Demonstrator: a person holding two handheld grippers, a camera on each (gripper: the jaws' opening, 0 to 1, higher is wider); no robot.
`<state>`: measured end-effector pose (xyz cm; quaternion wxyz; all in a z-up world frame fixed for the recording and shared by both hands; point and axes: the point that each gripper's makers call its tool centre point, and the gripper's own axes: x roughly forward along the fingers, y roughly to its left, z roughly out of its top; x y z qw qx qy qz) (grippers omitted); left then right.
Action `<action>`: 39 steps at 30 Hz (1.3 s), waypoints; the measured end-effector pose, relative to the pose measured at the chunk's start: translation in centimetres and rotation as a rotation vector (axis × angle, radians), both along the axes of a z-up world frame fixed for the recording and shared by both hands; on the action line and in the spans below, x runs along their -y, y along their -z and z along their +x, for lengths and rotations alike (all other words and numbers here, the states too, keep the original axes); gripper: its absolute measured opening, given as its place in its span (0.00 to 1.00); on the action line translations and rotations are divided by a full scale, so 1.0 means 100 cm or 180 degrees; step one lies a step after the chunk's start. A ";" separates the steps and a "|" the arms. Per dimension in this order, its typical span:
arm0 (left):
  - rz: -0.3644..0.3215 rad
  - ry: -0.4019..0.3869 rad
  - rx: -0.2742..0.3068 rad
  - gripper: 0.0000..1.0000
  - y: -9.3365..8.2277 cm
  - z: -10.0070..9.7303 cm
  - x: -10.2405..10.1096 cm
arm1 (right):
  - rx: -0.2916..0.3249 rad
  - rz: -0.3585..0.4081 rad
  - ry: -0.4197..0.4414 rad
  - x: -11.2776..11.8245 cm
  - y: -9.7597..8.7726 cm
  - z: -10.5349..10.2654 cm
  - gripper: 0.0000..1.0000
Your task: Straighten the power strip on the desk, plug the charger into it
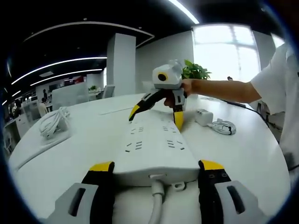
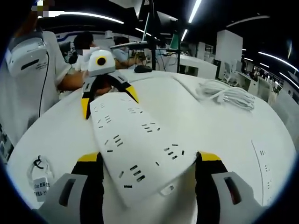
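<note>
A wide white power strip (image 1: 154,140) lies lengthwise on the round white table (image 1: 84,149), its cord (image 1: 156,205) leaving the end nearest me. My left gripper (image 1: 156,165) is open, its yellow-tipped jaws standing either side of that cord end. At the far end my right gripper (image 1: 156,117) is open too, straddling the strip. In the right gripper view the power strip (image 2: 135,144) runs skewed between my right gripper's (image 2: 149,156) jaws towards the left gripper (image 2: 109,103). The white charger (image 1: 204,116) with its coiled cable (image 1: 225,126) rests right of the strip, apart from both grippers.
A bundle of white cable (image 1: 53,122) lies at the table's left. A second power strip (image 2: 270,170) sits by the table edge. A person's arm (image 1: 219,88) reaches in from the right. A potted plant (image 1: 194,71) stands at the far edge; desks and seated people lie beyond.
</note>
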<state>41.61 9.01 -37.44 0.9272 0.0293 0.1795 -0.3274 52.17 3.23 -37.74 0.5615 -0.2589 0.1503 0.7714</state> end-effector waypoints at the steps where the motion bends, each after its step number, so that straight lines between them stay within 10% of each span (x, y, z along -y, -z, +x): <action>1: 0.0002 0.0010 -0.0001 0.73 0.000 0.000 0.000 | -0.0001 -0.0003 0.0007 0.000 0.000 -0.001 0.79; 39: -0.0041 0.0386 -0.0008 0.73 -0.002 -0.004 -0.006 | -0.0016 0.0094 0.0487 0.005 -0.006 -0.017 0.81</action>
